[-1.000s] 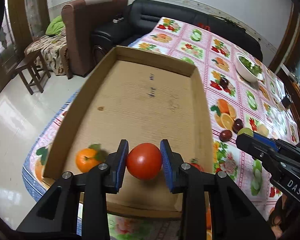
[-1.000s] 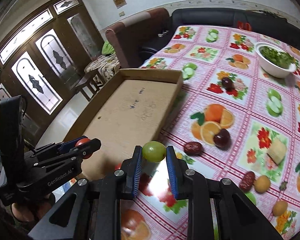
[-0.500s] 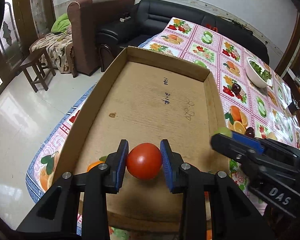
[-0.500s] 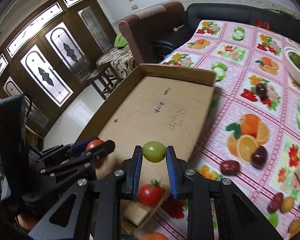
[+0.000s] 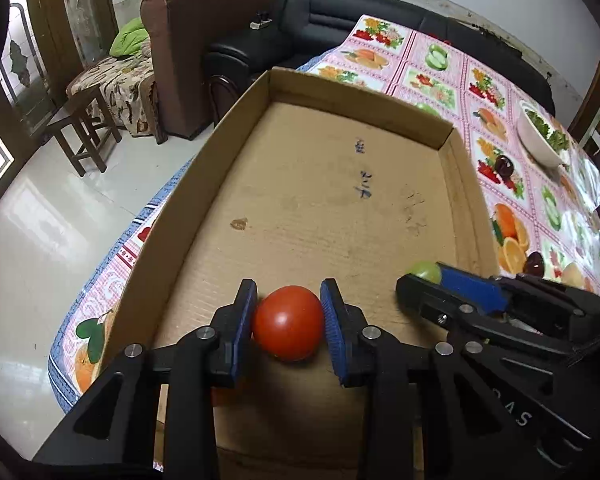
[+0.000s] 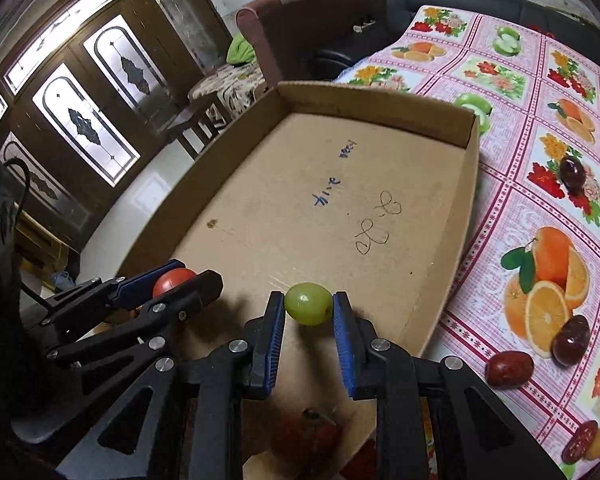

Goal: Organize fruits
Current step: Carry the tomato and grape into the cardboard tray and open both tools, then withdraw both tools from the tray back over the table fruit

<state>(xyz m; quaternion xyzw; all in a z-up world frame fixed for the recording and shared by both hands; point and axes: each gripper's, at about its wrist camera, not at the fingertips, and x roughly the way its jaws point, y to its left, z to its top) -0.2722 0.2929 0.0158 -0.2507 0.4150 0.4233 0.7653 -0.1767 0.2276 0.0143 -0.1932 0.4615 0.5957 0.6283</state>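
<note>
Evidently for placing, the left gripper (image 5: 288, 322) pinches a tomato (image 5: 289, 323) and the right gripper (image 6: 308, 310) pinches a green fruit (image 6: 308, 303) above the near end of the cardboard tray (image 6: 456, 240).

The box (image 5: 340, 208) is matt, rough corrugated cardboard with pen marks. The tomato (image 5: 288, 322) and green fruit (image 6: 309, 309) look smooth and glossy. The grippers' pads (image 6: 275, 336) are ribbed blue, on matt black plastic with metal screws.
</note>
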